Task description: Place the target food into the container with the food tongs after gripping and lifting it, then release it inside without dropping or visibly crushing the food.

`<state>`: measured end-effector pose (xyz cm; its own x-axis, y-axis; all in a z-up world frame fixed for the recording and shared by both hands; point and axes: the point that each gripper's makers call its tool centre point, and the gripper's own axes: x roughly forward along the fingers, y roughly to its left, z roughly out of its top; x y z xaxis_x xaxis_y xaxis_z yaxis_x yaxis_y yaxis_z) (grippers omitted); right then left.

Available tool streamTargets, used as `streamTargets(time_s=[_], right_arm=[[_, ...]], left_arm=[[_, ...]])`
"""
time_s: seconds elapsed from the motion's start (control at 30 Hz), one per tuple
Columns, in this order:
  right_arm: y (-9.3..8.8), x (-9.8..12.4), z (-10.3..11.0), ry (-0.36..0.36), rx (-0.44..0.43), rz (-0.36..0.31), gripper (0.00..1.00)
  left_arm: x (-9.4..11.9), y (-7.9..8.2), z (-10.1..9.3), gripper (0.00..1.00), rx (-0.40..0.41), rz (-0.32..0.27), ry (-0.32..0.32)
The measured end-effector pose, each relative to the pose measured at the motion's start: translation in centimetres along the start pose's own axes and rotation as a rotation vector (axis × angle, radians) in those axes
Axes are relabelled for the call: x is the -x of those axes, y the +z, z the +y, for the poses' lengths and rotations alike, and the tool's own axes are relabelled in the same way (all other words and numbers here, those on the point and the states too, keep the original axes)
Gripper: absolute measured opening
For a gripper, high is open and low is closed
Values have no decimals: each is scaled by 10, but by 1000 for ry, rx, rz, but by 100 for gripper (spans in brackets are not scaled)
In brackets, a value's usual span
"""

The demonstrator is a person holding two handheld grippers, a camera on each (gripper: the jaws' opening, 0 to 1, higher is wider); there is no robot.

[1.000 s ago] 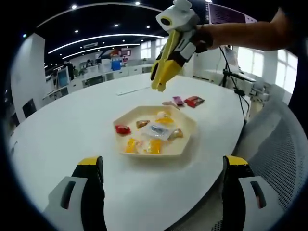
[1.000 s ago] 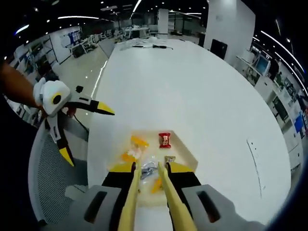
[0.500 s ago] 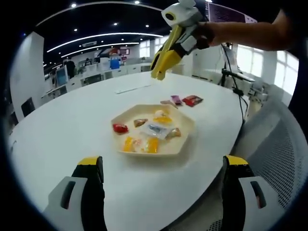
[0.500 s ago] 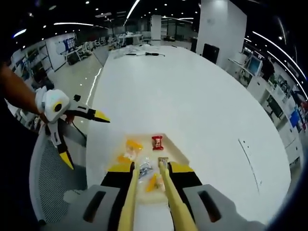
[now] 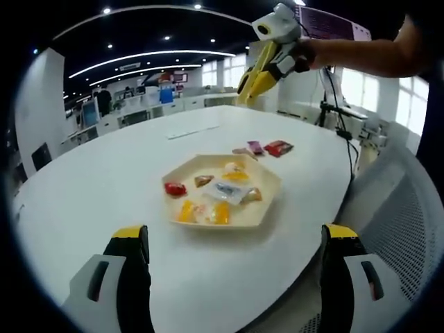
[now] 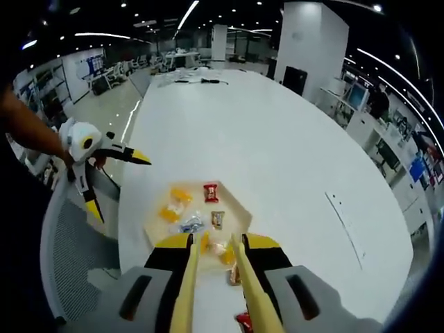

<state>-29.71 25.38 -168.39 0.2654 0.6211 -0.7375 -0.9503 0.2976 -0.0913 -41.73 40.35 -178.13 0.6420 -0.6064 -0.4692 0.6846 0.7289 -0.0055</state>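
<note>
A cream hexagonal tray (image 5: 263, 211) holds several wrapped candies, among them a red one (image 5: 175, 188) and orange ones (image 5: 220, 211). My right gripper (image 5: 269, 64) hangs high above the table's far side, shut on yellow food tongs (image 5: 251, 84) whose tips carry nothing. In the right gripper view the tongs (image 6: 186, 284) run forward from my right gripper (image 6: 216, 243) over the tray (image 6: 234, 202). My left gripper (image 5: 234, 232) stands wide open near the table edge, short of the tray; it appears as the left gripper (image 6: 118, 185) at the left, empty.
Loose wrapped snacks (image 5: 267, 147) lie on the white table (image 5: 104, 180) beyond the tray; in the right gripper view they are the snacks (image 6: 236, 275) under the tongs. A mesh chair (image 5: 409, 229) stands at the table's edge. A person's arm (image 5: 361, 52) holds the right gripper.
My right gripper has lifted with the tongs, up and away from the tray, which now looks smaller beneath it. My left gripper has stayed put and open.
</note>
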Motion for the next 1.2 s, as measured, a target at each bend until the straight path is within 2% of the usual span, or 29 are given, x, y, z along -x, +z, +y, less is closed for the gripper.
streamTargets(time_s=[0.17, 0.37, 0.47, 0.53, 0.63, 0.7, 0.8, 0.83, 0.9, 0.97, 1.0, 1.07, 1.13, 1.2], right_arm=[[-12, 4, -4, 4, 5, -7, 28], [-33, 19, -11, -10, -2, 11, 28], [-39, 22, -13, -22, -15, 15, 28], [-43, 21, -16, -29, -11, 21, 28], [-47, 24, -22, -40, -22, 30, 28], [-50, 26, -23, -44, -34, 34, 29], [-54, 29, -26, -59, -40, 44, 28], [-57, 30, -28, -67, -68, 46, 28], [-58, 32, -30, -78, -70, 45, 28], [-59, 33, -31, -81, -72, 43, 29], [-60, 34, -33, -87, -74, 44, 29], [-62, 36, -38, -95, -85, 45, 29], [-64, 38, -43, -111, -100, 42, 29], [-68, 40, -50, -131, -120, 50, 29]], left_arm=[[0, 0, -3, 100, -4, -2, -18], [0, 1, -5, 100, 15, -5, -27], [-2, -2, -8, 100, -14, 16, -40], [0, 2, -9, 100, -45, -2, -34], [4, 8, 1, 100, -2, -34, -3], [4, 5, -4, 100, 74, -18, -58], [7, 8, 2, 100, 31, -6, -37], [8, 16, 3, 100, 33, -35, -34], [8, 19, 4, 100, 49, -44, -33], [6, 21, 0, 100, 36, -30, -37], [5, 24, -2, 100, -2, -32, -39], [4, 32, -7, 100, -6, -44, -52], [1, 31, -9, 100, -12, -46, -52], [-1, 24, -9, 100, -16, -39, -44]])
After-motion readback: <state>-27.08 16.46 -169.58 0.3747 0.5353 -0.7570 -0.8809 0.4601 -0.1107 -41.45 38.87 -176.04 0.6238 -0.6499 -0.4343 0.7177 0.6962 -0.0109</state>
